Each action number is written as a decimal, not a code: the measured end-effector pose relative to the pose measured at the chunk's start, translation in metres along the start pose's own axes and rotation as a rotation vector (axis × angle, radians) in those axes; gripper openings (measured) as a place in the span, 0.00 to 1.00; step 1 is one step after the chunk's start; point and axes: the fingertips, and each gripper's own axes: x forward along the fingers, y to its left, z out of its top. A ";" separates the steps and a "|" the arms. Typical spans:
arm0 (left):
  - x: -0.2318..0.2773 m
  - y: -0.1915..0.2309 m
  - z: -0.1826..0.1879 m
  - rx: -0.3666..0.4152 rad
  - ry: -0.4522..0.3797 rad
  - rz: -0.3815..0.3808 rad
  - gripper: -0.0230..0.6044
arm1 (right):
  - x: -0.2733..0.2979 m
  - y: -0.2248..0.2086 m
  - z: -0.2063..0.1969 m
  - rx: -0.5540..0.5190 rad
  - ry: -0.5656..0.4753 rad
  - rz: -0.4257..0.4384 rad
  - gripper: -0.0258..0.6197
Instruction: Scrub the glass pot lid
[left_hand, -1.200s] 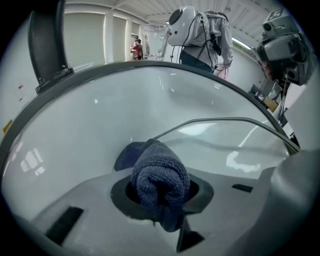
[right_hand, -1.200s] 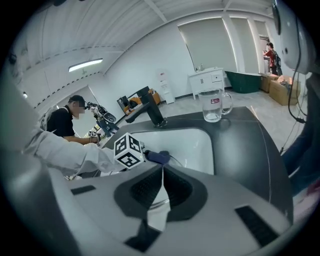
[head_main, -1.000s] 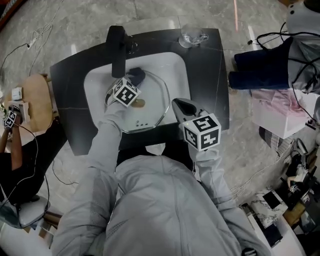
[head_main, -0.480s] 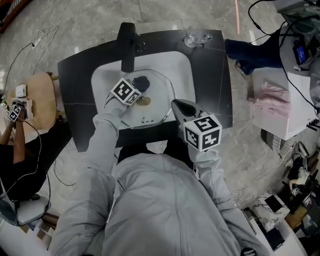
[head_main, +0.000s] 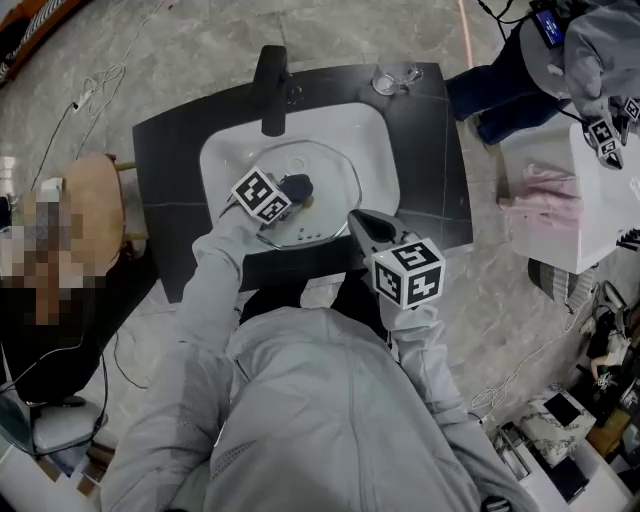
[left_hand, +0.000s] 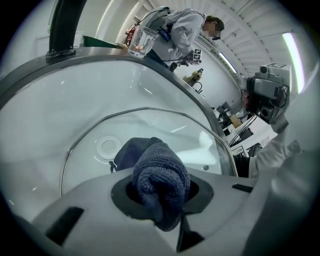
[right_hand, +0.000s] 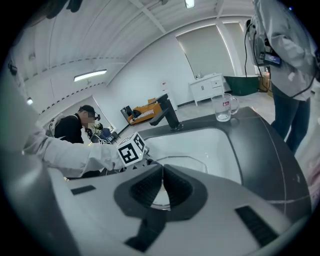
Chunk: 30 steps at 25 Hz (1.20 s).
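Left gripper (left_hand: 161, 200) clamping cloth (left_hand: 159, 172), glass lid (left_hand: 170, 127) partly hidden beneath

Cloth (left_hand: 160, 180) rough knit; lid (left_hand: 150, 125) glossy glass, mtl rim

left gripper (left_hand: 160, 200): jaws clamped on bunched dark blue knitted cloth (left_hand: 161, 175) | cloth resting on clear glass pot lid with metal rim (left_hand: 175, 132) | lid lying in white sink basin (left_hand: 45, 120)

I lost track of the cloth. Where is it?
The cloth sits clamped in the left gripper, over the glass pot lid in the sink, head view centre.
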 end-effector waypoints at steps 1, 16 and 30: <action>-0.001 -0.005 -0.002 0.006 0.004 -0.014 0.18 | -0.002 0.001 -0.002 0.003 -0.002 -0.007 0.09; -0.030 -0.083 -0.030 0.126 0.131 -0.334 0.18 | -0.014 0.007 0.004 -0.026 -0.056 -0.091 0.09; -0.034 -0.076 -0.038 0.099 0.182 -0.297 0.17 | 0.001 0.023 0.003 -0.054 -0.029 -0.077 0.09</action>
